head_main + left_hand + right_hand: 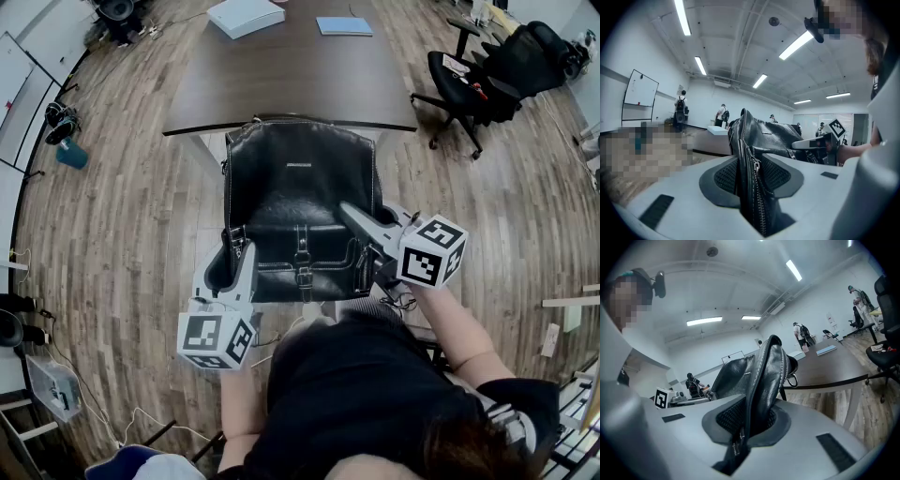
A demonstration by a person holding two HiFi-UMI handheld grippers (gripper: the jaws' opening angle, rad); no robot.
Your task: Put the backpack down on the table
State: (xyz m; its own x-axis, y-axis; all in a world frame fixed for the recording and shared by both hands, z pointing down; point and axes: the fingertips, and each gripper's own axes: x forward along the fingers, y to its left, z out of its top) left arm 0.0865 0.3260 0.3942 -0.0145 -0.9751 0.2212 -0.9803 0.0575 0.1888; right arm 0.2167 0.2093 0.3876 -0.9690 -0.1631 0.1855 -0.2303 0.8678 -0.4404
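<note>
Black leather makes up the backpack, which hangs upright in the air between the person and the near edge of the dark brown table. It is clear of the tabletop and has the wood-plank floor under it. Its front faces up toward the head camera, showing a flap and two buckled straps. The left gripper has the bag's left side: in the left gripper view its jaws stand partly apart, and the dark ribbed pads press on a thick fold of leather with a zipper running along it. The right gripper grips the bag's right side. In the right gripper view its jaws are drawn nearly together on a thinner edge of the backpack, and a zipper pull hangs just below the pads. Both grippers point slightly downward, each carrying a cube with square markers at its near end. On the far part of the table lie a white flat box and a blue booklet, well apart from the bag. A black office chair stands on the floor to the right of the table.
</note>
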